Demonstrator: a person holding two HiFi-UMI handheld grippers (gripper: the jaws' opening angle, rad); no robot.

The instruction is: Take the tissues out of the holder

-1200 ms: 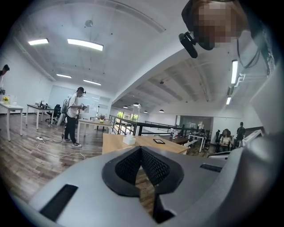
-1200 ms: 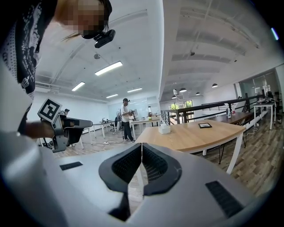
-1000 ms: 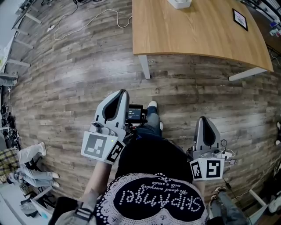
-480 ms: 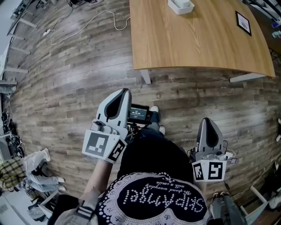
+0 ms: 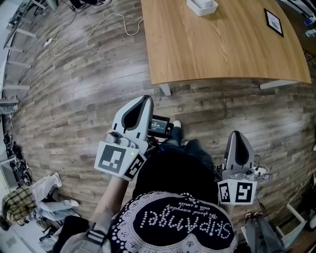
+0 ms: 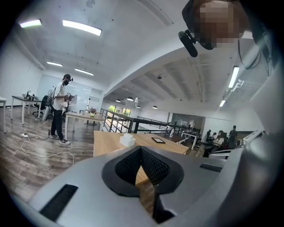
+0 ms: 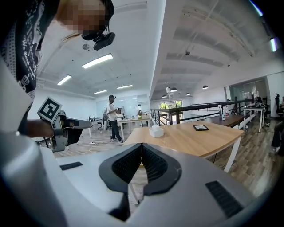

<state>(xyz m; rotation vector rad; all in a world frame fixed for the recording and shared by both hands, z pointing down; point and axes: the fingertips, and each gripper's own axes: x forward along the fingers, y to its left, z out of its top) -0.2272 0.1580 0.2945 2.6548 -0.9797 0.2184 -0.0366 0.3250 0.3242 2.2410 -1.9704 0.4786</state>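
Observation:
A white tissue holder (image 5: 201, 6) with tissue sticking out of its top stands on the far part of a wooden table (image 5: 222, 49). It also shows small in the left gripper view (image 6: 127, 140) and the right gripper view (image 7: 155, 131). My left gripper (image 5: 142, 100) is held over the floor, well short of the table, its jaws shut and empty (image 6: 141, 148). To the right and further back, my right gripper (image 5: 236, 134) points the same way, also shut with nothing in it (image 7: 142, 144).
A black framed card (image 5: 273, 22) lies on the table's right side. White table legs (image 5: 165, 89) stand at its near edge. A white cable (image 5: 84, 27) snakes over the wooden floor at the upper left. A person (image 6: 60, 108) stands far off by other desks.
The table and tissue holder have slid lower and nearer in the head view. Both grippers have moved forward toward the table, still shut.

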